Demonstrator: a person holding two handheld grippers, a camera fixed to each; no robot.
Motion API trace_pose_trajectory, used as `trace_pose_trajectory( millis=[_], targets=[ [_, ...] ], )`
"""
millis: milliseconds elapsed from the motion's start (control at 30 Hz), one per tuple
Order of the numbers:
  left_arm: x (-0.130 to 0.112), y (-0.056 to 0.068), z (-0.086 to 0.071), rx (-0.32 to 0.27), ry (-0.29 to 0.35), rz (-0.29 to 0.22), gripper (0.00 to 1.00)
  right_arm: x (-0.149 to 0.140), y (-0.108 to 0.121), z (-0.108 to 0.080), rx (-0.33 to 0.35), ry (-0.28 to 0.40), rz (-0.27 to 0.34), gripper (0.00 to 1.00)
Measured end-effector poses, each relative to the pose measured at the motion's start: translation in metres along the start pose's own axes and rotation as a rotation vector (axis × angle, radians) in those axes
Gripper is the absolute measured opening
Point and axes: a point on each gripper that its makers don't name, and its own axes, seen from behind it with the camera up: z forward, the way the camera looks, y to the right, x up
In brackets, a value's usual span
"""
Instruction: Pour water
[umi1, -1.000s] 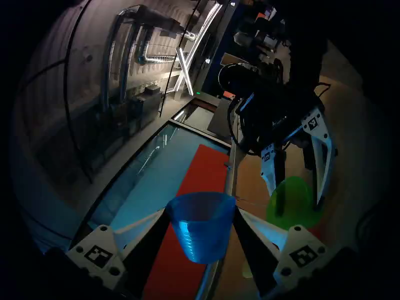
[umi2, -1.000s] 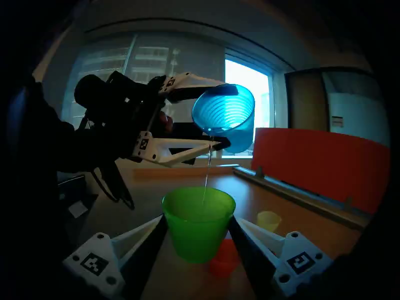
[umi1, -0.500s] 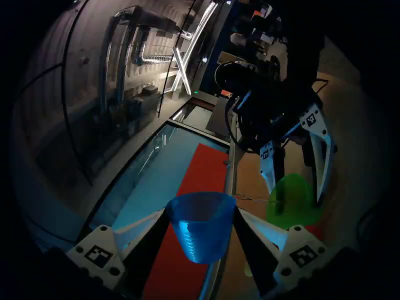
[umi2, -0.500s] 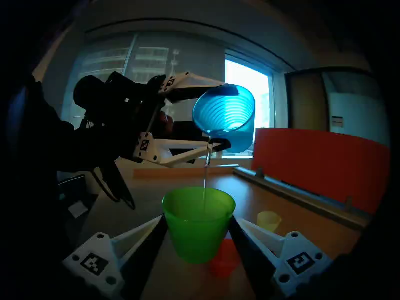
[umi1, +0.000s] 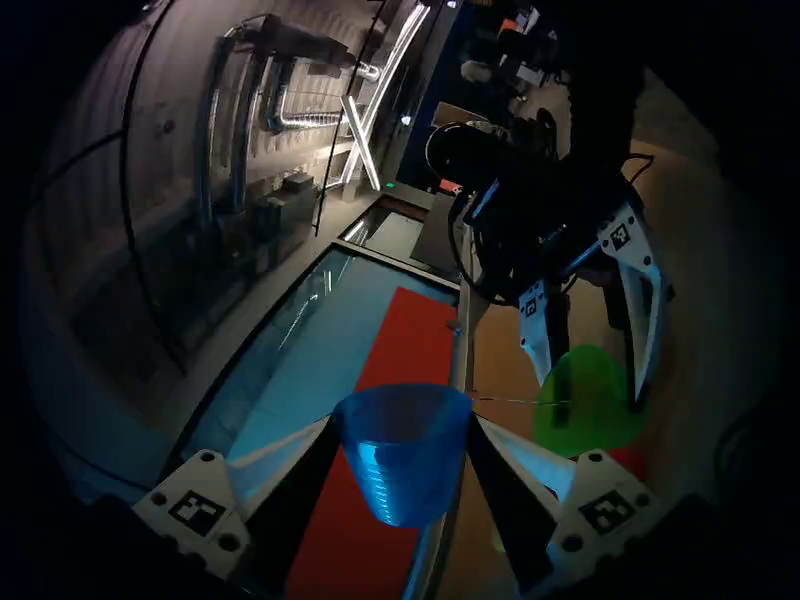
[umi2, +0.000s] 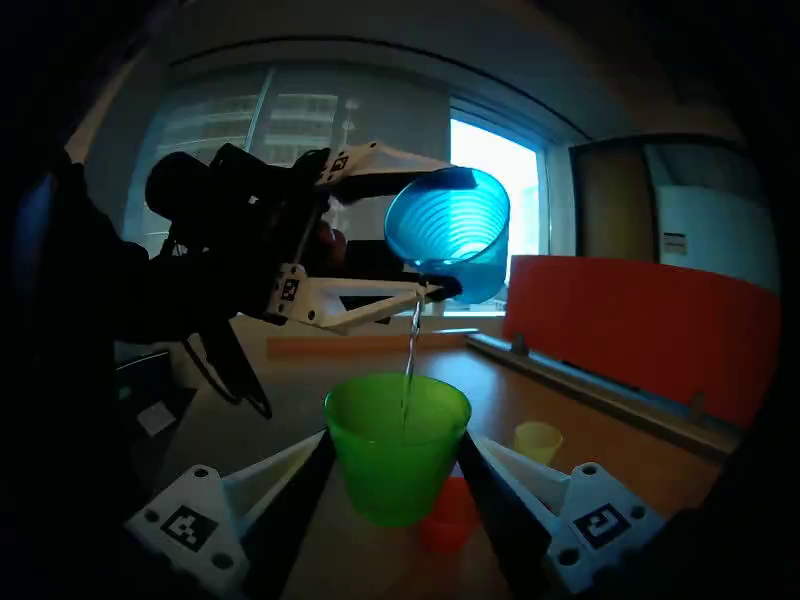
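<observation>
- Left gripper (umi1: 402, 432) clamps the blue cup (umi2: 447, 235), tipped above the green cup (umi2: 397, 470)
- A thin stream of water (umi2: 411, 345) falls into the green cup
- Right gripper (umi2: 397, 442) grips the green cup upright

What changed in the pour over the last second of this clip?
Almost nothing moved. The water stream from the blue cup looks slightly fuller now. The left gripper keeps the blue cup tipped above the green cup, which the right gripper holds in the same place.
</observation>
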Motion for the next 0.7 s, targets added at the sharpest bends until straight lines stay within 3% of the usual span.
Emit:
trace_pose_trajectory(
  millis=[700],
  targets=[
    [0.0025,0.0025,0.0021,-0.019,0.001,0.039,0.87,-0.0009,-0.0011,-0.0017,0.001,-0.001,0.001,0.87]
  ],
)
